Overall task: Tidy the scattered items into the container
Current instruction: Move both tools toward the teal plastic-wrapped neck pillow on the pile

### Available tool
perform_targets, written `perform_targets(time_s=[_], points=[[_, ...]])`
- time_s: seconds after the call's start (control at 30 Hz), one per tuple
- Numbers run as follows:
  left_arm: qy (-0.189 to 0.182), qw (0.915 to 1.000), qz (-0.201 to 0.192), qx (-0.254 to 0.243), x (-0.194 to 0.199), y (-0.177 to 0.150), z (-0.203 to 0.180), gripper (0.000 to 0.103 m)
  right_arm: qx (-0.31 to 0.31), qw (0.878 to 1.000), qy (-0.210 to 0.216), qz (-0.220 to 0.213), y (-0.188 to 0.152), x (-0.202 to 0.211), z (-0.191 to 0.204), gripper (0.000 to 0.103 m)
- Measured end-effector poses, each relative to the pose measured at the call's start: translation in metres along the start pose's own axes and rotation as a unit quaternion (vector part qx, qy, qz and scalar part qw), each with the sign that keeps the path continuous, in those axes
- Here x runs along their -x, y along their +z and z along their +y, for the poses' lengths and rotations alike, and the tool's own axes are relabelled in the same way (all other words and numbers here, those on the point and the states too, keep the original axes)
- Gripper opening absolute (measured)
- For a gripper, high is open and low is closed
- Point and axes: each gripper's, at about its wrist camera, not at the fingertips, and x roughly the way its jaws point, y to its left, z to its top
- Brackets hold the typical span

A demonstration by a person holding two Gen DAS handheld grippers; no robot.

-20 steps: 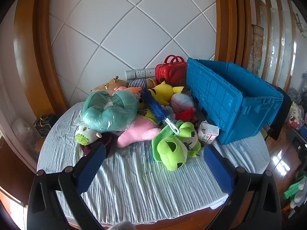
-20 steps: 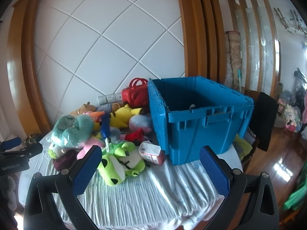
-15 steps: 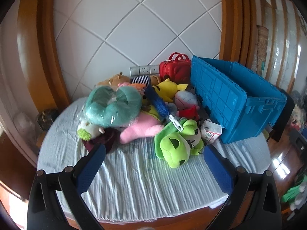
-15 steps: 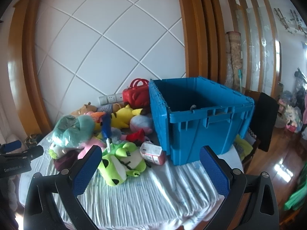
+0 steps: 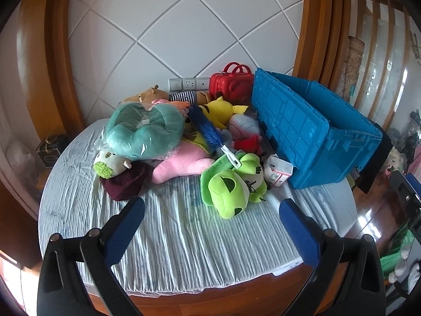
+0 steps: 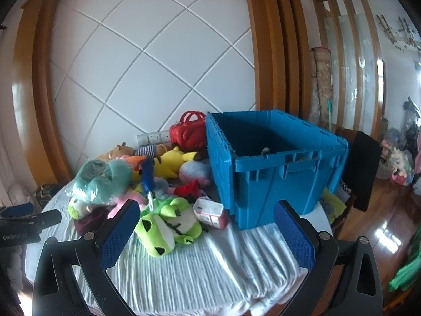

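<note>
though my left view has tipped down and crept nearer since a moment ago, the toy pile sits lower and larger now, so i judge an approach under way, nothing tidied yet. left gripper (image 5: 210, 221) jaws wide, empty; right gripper (image 6: 205, 222) same, unmoved. blue crate (image 6: 284, 173) centre right, nearly empty. green frog plush (image 5: 231, 187) nearest, mid-frame, small carton (image 5: 279, 169) just right of it. ribbed pale cloth (image 5: 184, 250) covers round table; white diamond tiles and wood trim across top.

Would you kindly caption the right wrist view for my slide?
Open right tongs face a blue crate beside heaped plush toys on a striped cloth.
</note>
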Motion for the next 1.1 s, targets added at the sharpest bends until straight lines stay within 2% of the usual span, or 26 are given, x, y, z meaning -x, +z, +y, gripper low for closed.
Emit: perform_targets(time_s=[0.73,1.1], points=[[0.016,0.9997,-0.007,0.018,0.002,-0.006,0.031,0.103,0.013,1.0,0.002,0.008,-0.007,-0.008,0.019,0.103],[0.024,0.9995,-0.007,0.022,-0.001,-0.009,0.068,0.103,0.023,1.0,0.009,0.014,-0.013,-0.015,0.055,0.103]])
